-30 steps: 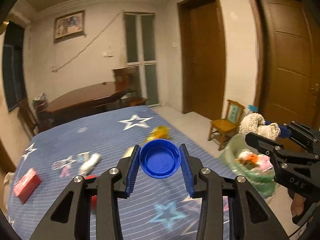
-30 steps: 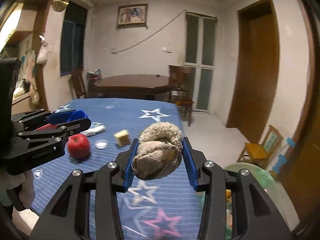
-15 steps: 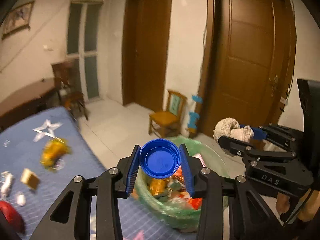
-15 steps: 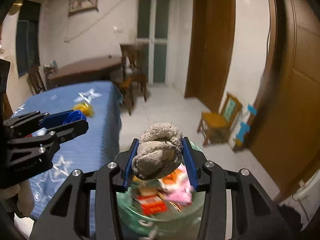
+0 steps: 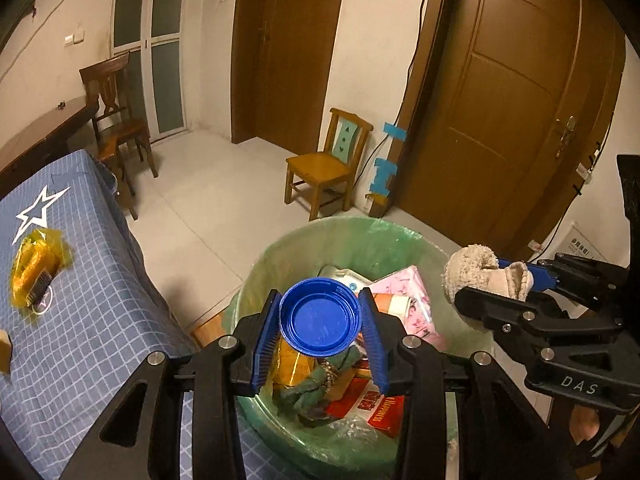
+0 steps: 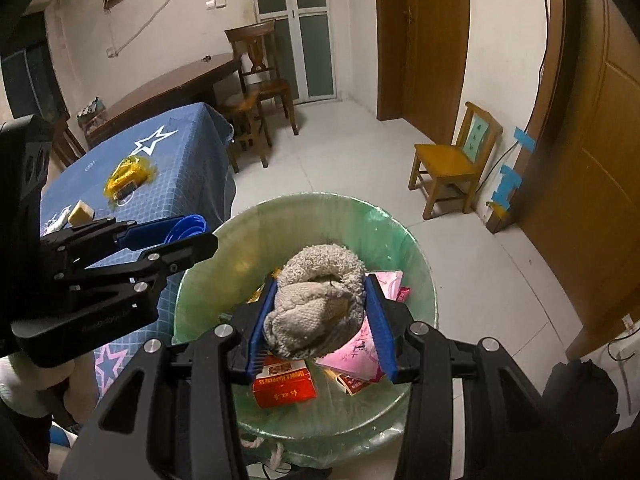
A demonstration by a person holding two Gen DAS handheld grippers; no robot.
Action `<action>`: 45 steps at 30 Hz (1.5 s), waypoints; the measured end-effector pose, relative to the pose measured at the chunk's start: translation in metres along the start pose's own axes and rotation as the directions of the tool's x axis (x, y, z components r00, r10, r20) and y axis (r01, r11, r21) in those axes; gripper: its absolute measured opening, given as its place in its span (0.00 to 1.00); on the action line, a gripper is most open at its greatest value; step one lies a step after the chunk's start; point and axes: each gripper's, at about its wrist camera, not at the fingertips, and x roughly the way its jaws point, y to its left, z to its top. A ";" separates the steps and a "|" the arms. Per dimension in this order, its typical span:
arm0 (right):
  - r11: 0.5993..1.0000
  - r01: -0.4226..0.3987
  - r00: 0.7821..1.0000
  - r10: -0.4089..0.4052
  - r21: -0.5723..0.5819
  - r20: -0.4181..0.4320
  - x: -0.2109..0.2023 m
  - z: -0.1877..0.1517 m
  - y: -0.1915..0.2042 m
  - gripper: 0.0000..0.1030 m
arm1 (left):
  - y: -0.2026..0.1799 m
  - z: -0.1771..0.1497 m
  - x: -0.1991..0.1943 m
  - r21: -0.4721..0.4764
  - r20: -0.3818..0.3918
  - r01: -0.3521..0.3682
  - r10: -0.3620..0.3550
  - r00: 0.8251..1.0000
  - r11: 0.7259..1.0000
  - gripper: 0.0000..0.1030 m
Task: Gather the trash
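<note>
My left gripper (image 5: 320,332) is shut on a blue plastic lid (image 5: 320,316) and holds it over the trash bin (image 5: 360,236), which has a green liner and several wrappers and boxes inside. My right gripper (image 6: 320,316) is shut on a balled grey-beige sock (image 6: 316,308) over the same bin (image 6: 416,248). The right gripper with the sock shows at the right of the left wrist view (image 5: 492,280). The left gripper with the lid shows at the left of the right wrist view (image 6: 176,236).
A table with a blue star cloth (image 5: 80,300) stands left of the bin and carries a yellow wrapper (image 5: 34,268) and a small tan block (image 6: 81,212). A small wooden chair (image 5: 324,168) and brown doors (image 5: 500,120) stand beyond the bin. A dark table and chair (image 6: 256,92) are at the back.
Both grippers have swung right from over the table and lowered until they hang over the bin. Each still holds its object.
</note>
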 end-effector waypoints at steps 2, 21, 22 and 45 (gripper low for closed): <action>1.000 -0.001 1.000 0.001 0.001 -0.004 0.002 0.000 -0.001 0.41 | 0.005 -0.001 0.005 -0.002 -0.004 0.001 -0.001 1.000 1.000 0.39; 0.999 0.019 0.962 -0.027 0.032 0.273 -0.108 -0.041 -0.002 0.76 | 0.005 -0.032 -0.090 -0.073 0.219 -0.253 0.263 0.940 0.965 0.96; 0.999 0.028 0.951 -0.038 0.036 0.306 -0.121 -0.052 -0.001 0.80 | 0.000 -0.039 -0.110 -0.085 0.268 -0.297 0.309 0.913 0.951 0.96; 0.997 0.076 0.876 -0.077 0.021 0.476 -0.214 -0.168 0.037 0.87 | -0.078 -0.164 -0.225 0.000 0.386 -0.286 0.264 0.884 0.958 0.96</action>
